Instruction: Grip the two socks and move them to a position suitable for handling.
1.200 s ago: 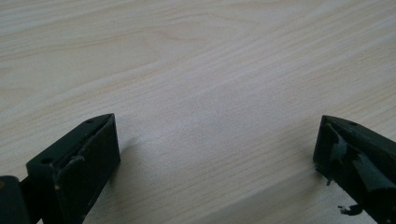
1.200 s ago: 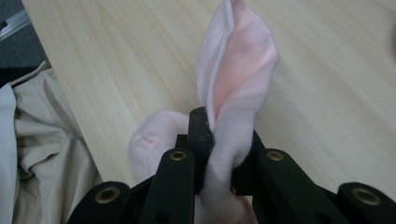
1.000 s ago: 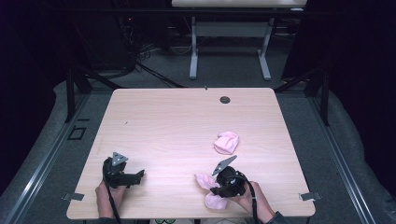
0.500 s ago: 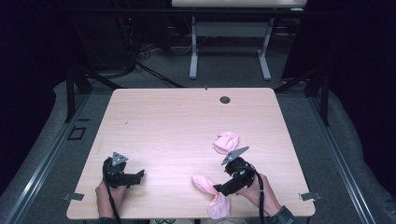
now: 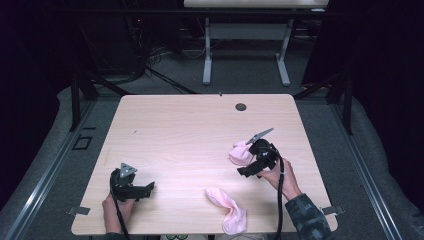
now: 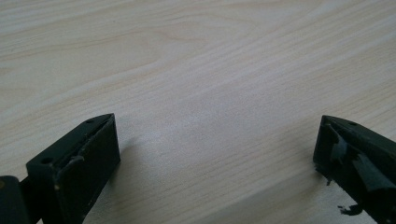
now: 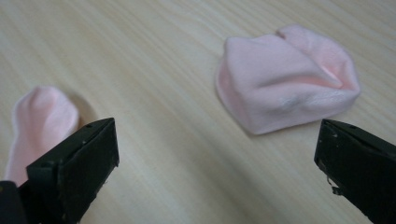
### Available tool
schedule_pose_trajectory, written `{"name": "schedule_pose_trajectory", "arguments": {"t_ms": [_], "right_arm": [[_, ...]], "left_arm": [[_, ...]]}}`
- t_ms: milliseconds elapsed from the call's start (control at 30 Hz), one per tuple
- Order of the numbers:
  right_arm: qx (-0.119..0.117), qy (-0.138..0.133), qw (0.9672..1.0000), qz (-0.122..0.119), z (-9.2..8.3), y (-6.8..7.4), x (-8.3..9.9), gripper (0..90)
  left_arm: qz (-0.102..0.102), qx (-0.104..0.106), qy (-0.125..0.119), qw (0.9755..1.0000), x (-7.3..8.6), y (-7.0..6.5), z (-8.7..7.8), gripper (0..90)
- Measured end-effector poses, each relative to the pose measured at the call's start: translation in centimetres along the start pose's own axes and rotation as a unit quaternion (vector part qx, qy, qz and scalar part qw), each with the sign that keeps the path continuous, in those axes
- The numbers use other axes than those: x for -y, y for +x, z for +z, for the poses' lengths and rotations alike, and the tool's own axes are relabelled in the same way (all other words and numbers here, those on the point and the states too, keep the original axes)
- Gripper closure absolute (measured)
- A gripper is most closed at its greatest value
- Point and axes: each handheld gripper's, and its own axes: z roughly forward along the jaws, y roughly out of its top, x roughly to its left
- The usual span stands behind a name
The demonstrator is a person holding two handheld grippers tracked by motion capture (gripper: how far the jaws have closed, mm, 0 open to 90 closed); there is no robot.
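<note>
On the pale wooden table [image 5: 190, 135] we see little besides the work itself: a small dark round fitting [image 5: 241, 106] sits near the far edge, well apart from both hands, and a white-legged desk frame [image 5: 245, 55] stands on the grey floor beyond. Nothing lies between our grippers and the pink socks. Our left gripper [image 5: 145, 188] rests near the front left corner, its jaws spread wide over bare wood, with nothing between them and nothing touched that we can make out. Our right gripper [image 5: 244, 171] hangs over the right half of the table, just beside the folded pink sock [image 5: 239, 153]; its jaws have just been opening and now stand wide apart with nothing between them. In the right gripper view that folded pink sock [image 7: 285, 79] lies ahead of the jaws, nearer the right-hand one, as a soft, fuzzy bundle doubled over on itself with rounded corners and a crease across the top. The second pink sock [image 5: 227, 209] lies loose and stretched out by the front edge, slightly twisted, its toe [image 7: 42, 116] showing behind the left-hand jaw.
</note>
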Motion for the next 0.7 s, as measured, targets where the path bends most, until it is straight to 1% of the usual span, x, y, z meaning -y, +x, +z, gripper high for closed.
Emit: {"name": "schedule_pose_trajectory", "arguments": {"t_ms": [33, 67, 100, 133, 167, 200, 267, 300, 333, 367, 400, 433, 467, 500, 533, 567, 600, 633, 667, 700], "right_arm": [[0.003, 0.005, 0.9999, 0.009, 0.5, -0.7, -0.7, 0.0], [0.003, 0.005, 0.9999, 0.009, 0.5, -0.7, -0.7, 0.0], [0.009, 0.005, 0.9998, 0.017, 1.0, -1.2, -1.2, 0.0], [0.008, 0.01, 0.9998, 0.015, 1.1, -1.5, -1.5, 0.0], [0.008, 0.01, 0.9998, 0.015, 1.1, -1.5, -1.5, 0.0], [0.013, 0.01, 0.9995, 0.028, 1.7, -2.1, -2.1, 2.5], [0.014, 0.009, 0.9995, 0.027, 2.0, -2.4, -2.4, 4.0], [0.016, 0.016, 0.9992, 0.033, 2.6, -3.1, -2.9, 8.4], [0.016, 0.014, 0.9991, 0.037, 2.8, -3.3, -3.1, 11.2], [0.016, 0.014, 0.9991, 0.037, 2.8, -3.3, -3.1, 11.2], [0.02, 0.009, 0.9985, 0.05, 3.4, -3.8, -3.4, 15.1], [0.02, 0.009, 0.9985, 0.05, 3.4, -3.8, -3.4, 15.1], [0.015, 0.012, 0.998, 0.061, 4.1, -4.1, -3.5, 21.3], [0.015, 0.012, 0.998, 0.061, 4.1, -4.1, -3.5, 21.3], [0.014, 0.025, 0.9974, 0.066, 4.6, -4.4, -3.5, 25.7], [0.015, 0.032, 0.9969, 0.071, 4.9, -4.5, -3.4, 28.7], [0.015, 0.032, 0.9969, 0.071, 4.9, -4.5, -3.4, 28.7], [0.018, 0.034, 0.9962, 0.078, 5.2, -4.6, -3.3, 30.6], [0.019, 0.038, 0.9955, 0.085, 5.5, -4.8, -3.1, 35.7], [0.022, 0.041, 0.9954, 0.084, 5.5, -4.9, -3.1, 37.9]], "left_arm": [[0.0, 0.0, 0.0, 1.0, 0.0, 0.0, 0.0, 0.4], [0.0, 0.0, 0.0, 1.0, 0.0, 0.0, 0.0, 0.5], [0.0, 0.0, 0.0, 1.0, 0.0, 0.0, 0.0, 0.4], [0.0, 0.0, 0.0, 1.0, 0.0, 0.0, 0.0, 0.4], [0.0, 0.0, 0.0, 1.0, 0.0, 0.0, 0.0, 0.4], [0.0, 0.0, 0.0, 1.0, 0.0, 0.0, 0.0, 0.4], [0.0, 0.0, 0.0, 1.0, 0.0, 0.0, 0.0, 0.4], [0.0, 0.0, 0.0, 1.0, 0.0, 0.0, 0.0, 0.4], [0.0, 0.0, 0.0, 1.0, 0.0, 0.0, 0.0, 0.4], [0.0, 0.0, 0.0, 1.0, 0.0, 0.0, 0.0, 0.4], [0.0, 0.0, -0.001, 1.0, 0.0, 0.0, 0.0, 0.5], [-0.001, 0.0, -0.002, 1.0, 0.0, 0.0, 0.0, 0.5], [0.0, 0.0, 0.0, 1.0, 0.0, 0.0, 0.0, 0.4], [0.0, 0.0, 0.0, 1.0, 0.0, 0.0, 0.0, 0.4], [-0.001, 0.0, -0.001, 1.0, 0.0, 0.0, 0.0, 0.4], [-0.001, 0.0, -0.002, 1.0, 0.0, 0.0, 0.0, 0.4], [-0.001, 0.0, -0.002, 1.0, 0.0, 0.0, 0.0, 0.4], [-0.001, 0.0, -0.002, 1.0, 0.0, 0.0, 0.0, 0.4], [-0.001, 0.0, -0.002, 1.0, 0.0, 0.0, 0.0, 0.4], [-0.001, 0.0, -0.002, 1.0, 0.0, 0.0, 0.0, 0.4]]}}
